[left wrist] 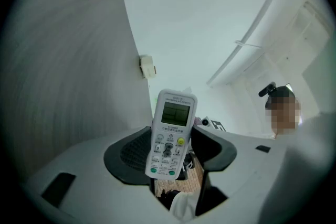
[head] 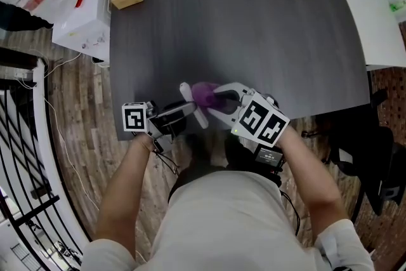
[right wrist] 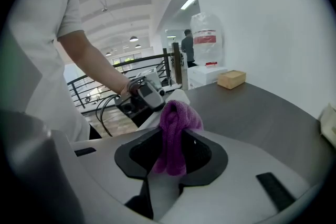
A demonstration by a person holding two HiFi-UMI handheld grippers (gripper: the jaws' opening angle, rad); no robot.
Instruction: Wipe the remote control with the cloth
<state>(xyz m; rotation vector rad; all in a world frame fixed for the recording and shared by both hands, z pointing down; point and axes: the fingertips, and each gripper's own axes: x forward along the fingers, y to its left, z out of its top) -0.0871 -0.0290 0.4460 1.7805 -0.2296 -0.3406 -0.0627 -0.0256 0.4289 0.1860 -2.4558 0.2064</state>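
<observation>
The remote point(left wrist: 170, 134) is probably light, stiff and smooth, so it can twist in the jaws. Your left gripper point(left wrist: 170, 153) holds it tightly by the button end, upright, over the near edge of the table point(head: 254, 28); I think this hold is good. It is white, with a pale screen and one yellow button. Your right gripper point(right wrist: 173, 152) is closed on the soft purple cloth point(right wrist: 176, 131), close beside the remote.

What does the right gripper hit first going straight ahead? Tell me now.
Likely the remote control, held in the left gripper. The right gripper, shut on the purple cloth, points at it; the cloth's tip would touch first, though depth is unclear.
</observation>
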